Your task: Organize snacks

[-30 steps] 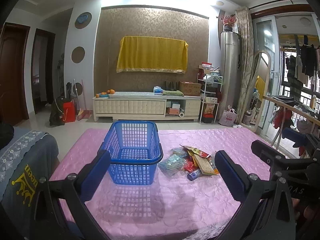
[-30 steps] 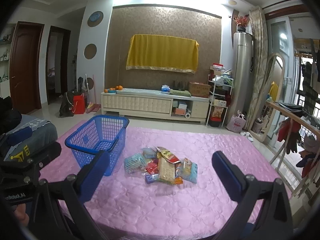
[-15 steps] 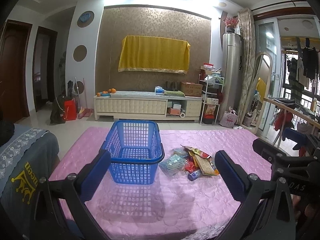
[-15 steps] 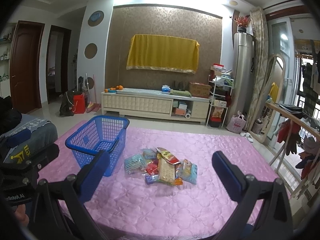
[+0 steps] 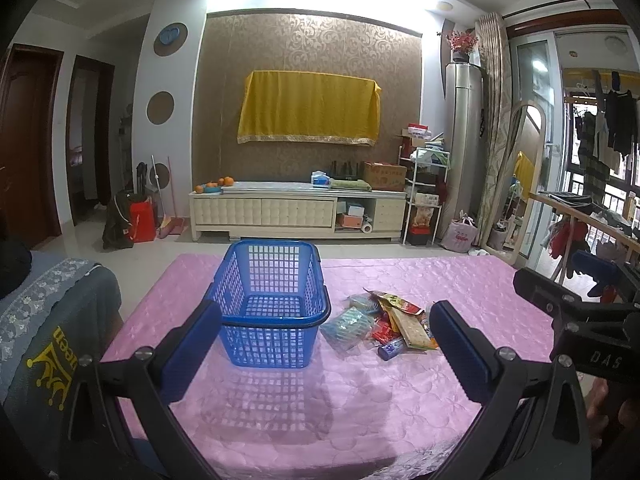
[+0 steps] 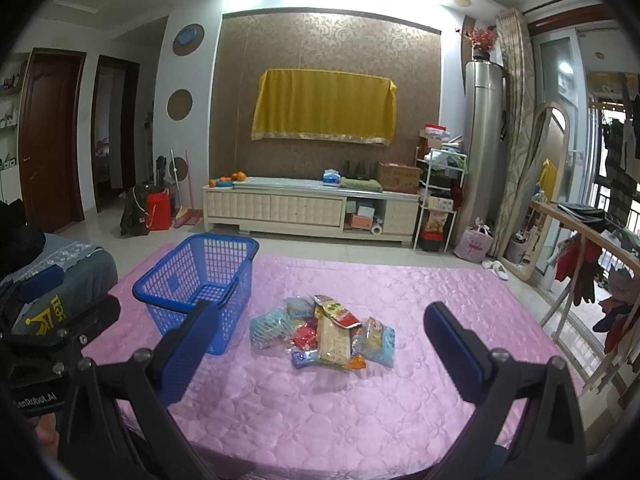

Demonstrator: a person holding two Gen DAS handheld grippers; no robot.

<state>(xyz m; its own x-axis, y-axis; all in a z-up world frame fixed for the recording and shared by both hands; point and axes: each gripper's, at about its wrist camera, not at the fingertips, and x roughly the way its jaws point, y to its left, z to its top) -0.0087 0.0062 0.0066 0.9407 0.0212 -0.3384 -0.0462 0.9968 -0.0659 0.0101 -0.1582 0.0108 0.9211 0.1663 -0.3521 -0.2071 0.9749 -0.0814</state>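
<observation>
Almost nothing changed over the last second — both cameras only drifted a touch, the left view sliding slightly so the basket (image 5: 272,304) sat a bit more central. No snack had moved. The basket stayed empty, upright on the pink quilted cover (image 5: 360,400) of the counter, with the snack pile (image 5: 380,324) just beside its right side, not touching as far as I could tell.

Left gripper (image 5: 326,344) hovered low over the near edge of the counter, fingers (image 5: 192,344) spread wide and released, gripping nothing. Right gripper (image 6: 320,348) was the same — fingers (image 6: 452,344) wide apart, empty, aimed at the pile with the cracker pack (image 6: 332,340) on top and a light blue packet (image 6: 268,326) on the basket side. Both were well short of the snacks.

Judgement: task was still at the very start, nothing sorted yet. The small drift read as settling before a reach, most likely the right gripper going for the pile since it faced it squarely. Packets overlapped, so picking one cleanly off the heap could drag its neighbours along. Basket was light mesh plastic; a bump could slide it on the slick cover.
</observation>
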